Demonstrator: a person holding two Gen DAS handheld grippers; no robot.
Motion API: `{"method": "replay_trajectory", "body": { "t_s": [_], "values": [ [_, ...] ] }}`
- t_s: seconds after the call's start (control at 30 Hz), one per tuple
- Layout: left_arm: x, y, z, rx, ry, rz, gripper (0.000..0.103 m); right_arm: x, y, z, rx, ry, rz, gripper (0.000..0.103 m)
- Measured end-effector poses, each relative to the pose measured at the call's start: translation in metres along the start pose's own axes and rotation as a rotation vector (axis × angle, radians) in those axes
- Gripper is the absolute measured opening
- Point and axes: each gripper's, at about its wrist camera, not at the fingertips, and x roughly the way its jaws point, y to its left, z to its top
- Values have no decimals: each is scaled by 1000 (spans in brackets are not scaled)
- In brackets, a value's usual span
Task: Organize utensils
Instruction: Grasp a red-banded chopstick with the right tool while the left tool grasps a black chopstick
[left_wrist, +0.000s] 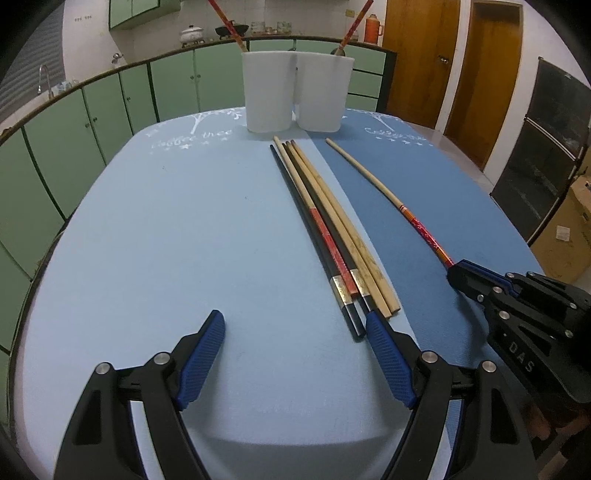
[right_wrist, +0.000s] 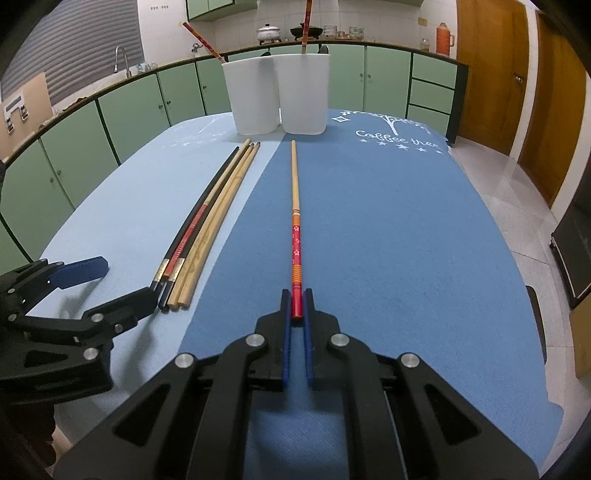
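Right gripper (right_wrist: 297, 304) jaws are pinching the light, stiff, slippery red chopstick (right_wrist: 296, 243) at its thick end; left gripper (left_wrist: 295, 332) jaws are gaping empty.

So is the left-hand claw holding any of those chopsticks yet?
No, the left gripper is open beside the bundle of chopsticks, gripping none.

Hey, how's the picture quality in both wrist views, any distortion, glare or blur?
Left wrist view: heavy fisheye bending, the counter edge curves and corners go black; chopsticks stay sharp. Right wrist view: same bending, the lone chopstick is crisp, with a soft shadow under the left claw and mild glare on the floor.
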Motion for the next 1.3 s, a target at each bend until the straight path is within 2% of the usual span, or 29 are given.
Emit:
{"method": "replay_trajectory", "body": {
  "t_s": [0.1,0.2,0.7,0.77,0.87,0.9,0.97,1.03,1.3],
  "values": [
    [-1,0,-2,10,-7,33,69,0,-1,0,2,-1,3,5],
    [-3,11,-2,-19,-9,60,67,-1,-1,-1,4,-3,5,5],
    [-2,16,-2,-53,-18,67,59,-1,-4,-4,39,-24,22,6],
    [-3,14,-2,-52,-25,64,54,-1,-5,-4,38,-26,21,6],
    [-3,11,-2,-49,-34,50,39,0,-4,-3,35,-26,18,6],
    [-4,9,-2,-47,-36,39,30,0,-4,-3,34,-26,17,6],
    [-5,6,-2,-43,-39,32,22,0,-4,-3,35,-23,17,5],
    [-5,3,-2,-34,-40,21,8,-1,-4,-2,35,-21,17,5],
    [-9,4,-1,-37,-36,14,7,-5,-6,2,31,-5,24,5]
  ]
}}
